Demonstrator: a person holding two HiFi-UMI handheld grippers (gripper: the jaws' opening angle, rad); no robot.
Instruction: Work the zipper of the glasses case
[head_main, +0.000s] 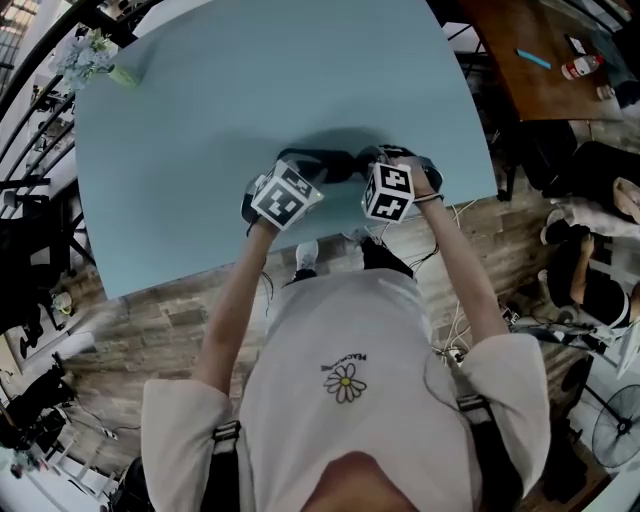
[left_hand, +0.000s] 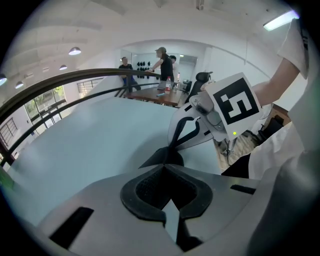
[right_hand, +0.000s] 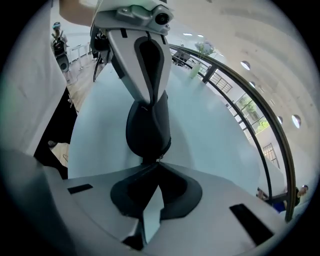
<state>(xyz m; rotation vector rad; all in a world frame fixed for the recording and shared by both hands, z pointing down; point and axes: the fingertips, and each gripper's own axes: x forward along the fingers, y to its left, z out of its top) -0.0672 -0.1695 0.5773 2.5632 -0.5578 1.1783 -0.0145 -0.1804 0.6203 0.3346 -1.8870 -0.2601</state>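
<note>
Mid-frame, the left gripper (left_hand: 165, 167) clamps the glasses case (right_hand: 147, 125) and the right gripper (right_hand: 156, 163) pinches what seems its zipper pull (right_hand: 157, 159); the case looks closed, the pull still to make.

No legible text; the print (head_main: 345, 362) on the shirt (head_main: 300, 335) is too small

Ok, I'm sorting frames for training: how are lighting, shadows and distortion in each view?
Head view: even light, soft shadow on the pale blue table around the dark glasses case. Left gripper view: fisheye bows the black railing; ceiling strip light glares. Right gripper view: case sharp, corners vignetted black.
</note>
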